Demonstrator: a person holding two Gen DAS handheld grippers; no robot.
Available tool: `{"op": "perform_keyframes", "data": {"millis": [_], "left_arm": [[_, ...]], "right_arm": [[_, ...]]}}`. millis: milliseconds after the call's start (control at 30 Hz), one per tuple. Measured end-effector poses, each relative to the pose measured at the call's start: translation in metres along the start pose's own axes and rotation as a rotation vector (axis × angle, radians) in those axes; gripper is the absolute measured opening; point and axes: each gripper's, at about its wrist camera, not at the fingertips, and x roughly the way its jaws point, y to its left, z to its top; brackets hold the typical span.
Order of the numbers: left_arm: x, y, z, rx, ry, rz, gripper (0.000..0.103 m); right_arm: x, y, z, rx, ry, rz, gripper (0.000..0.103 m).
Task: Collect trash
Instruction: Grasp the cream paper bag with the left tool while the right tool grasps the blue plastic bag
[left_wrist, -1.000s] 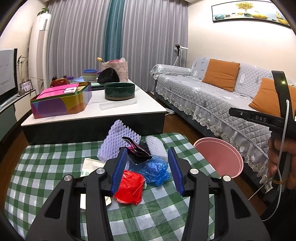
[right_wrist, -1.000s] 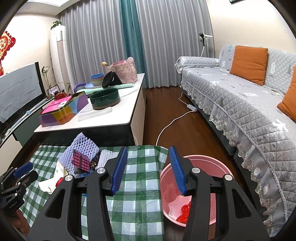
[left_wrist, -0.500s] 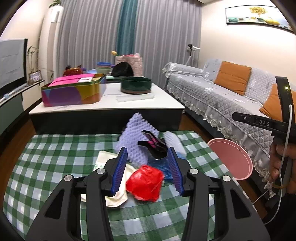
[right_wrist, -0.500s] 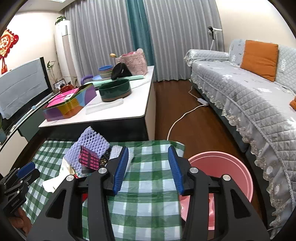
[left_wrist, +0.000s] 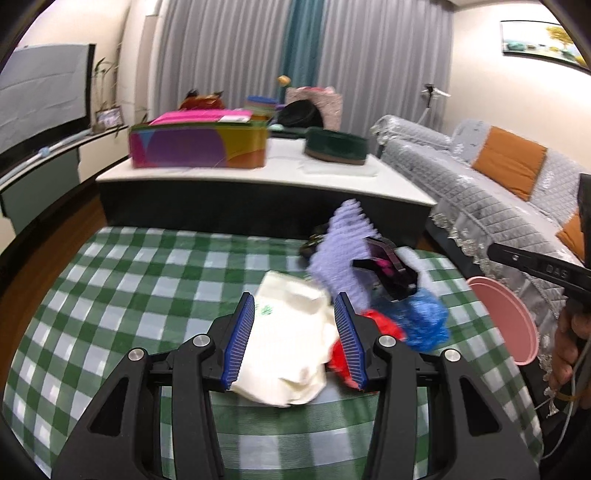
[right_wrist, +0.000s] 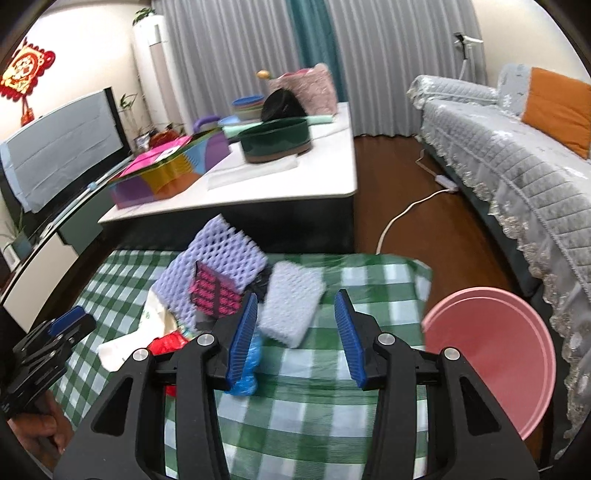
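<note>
- Two grippers, both spread wide and holding nothing, hang over a heap of trash on my green-checked table (left_wrist: 122, 295).
- My left gripper (left_wrist: 297, 341) brackets a crumpled cream paper bag (left_wrist: 288, 350), its jaws on either side and not yet pinched.
- My right gripper (right_wrist: 295, 332) faces a pale foam pad (right_wrist: 291, 306), which lies tilted just ahead of the jaws.
- Trash lies bunched: red plastic (left_wrist: 373, 328) and a blue wad (left_wrist: 421, 321) sit just beside the bag, with purple foam netting (right_wrist: 218, 266) and a black-and-pink tray (left_wrist: 388, 273) behind.
- A pink bin (right_wrist: 491, 354) waits off the table's right edge, near my right gripper.
- Risk, as I judge it: closing left could snag the red plastic against the right jaw and drag the heap; the limp bag may slip free on the way to the bin.
</note>
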Motion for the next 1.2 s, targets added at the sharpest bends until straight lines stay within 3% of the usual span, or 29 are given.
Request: {"op": "perform_keyframes", "data": {"millis": [267, 433, 733, 1067, 1200], "left_arm": [[0.022, 0.039, -0.018, -0.130, 0.097, 0.094, 0.046], [0.039, 0.048, -0.030, -0.154, 0.185, 0.104, 0.052], [0.049, 0.048, -0.040, -0.229, 0.242, 0.035, 0.053], [0.053, 0.054, -0.047, -0.312, 0.279, 0.013, 0.053], [0.055, 0.053, -0.047, -0.317, 0.282, -0.001, 0.053]], "right_arm": [[0.033, 0.025, -0.016, -0.027, 0.105, 0.070, 0.048], [0.051, 0.032, -0.027, -0.031, 0.168, 0.095, 0.053], [0.068, 0.037, -0.036, -0.036, 0.230, 0.103, 0.053], [0.073, 0.036, -0.042, -0.036, 0.268, 0.099, 0.053], [0.073, 0.035, -0.042, -0.048, 0.273, 0.097, 0.046]]}}
